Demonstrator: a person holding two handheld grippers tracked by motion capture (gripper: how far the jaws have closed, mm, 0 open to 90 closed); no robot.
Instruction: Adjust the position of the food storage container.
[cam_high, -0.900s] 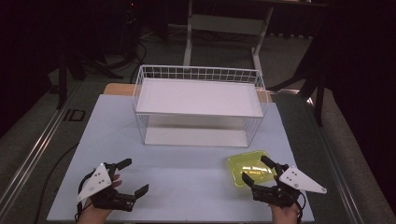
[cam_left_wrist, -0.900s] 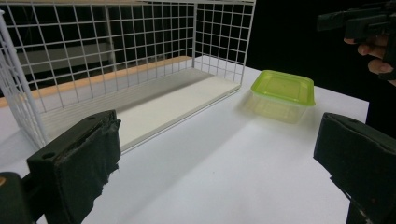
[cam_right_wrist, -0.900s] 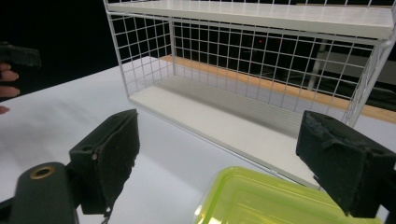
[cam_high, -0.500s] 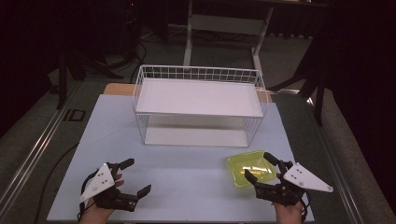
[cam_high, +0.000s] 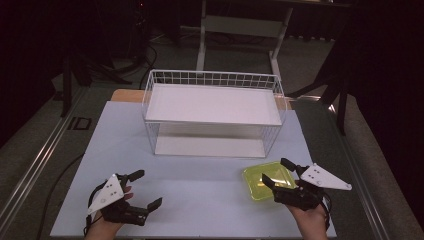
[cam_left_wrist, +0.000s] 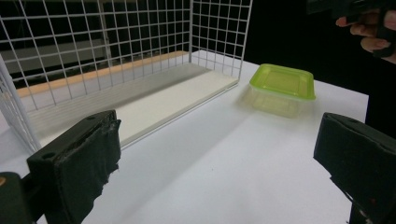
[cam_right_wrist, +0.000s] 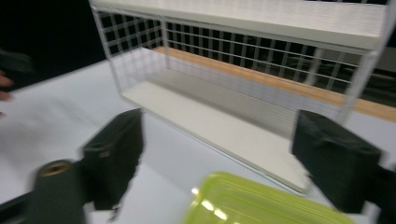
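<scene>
Right gripper view crops the container (cam_right_wrist: 261, 200).

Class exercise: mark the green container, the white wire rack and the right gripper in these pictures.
green container (cam_high: 265, 180), high view, on its flat top.
white wire rack (cam_high: 212, 78), high view, on its rear top rim.
right gripper (cam_high: 278, 172), high view, midway between its open fingertips.
</scene>
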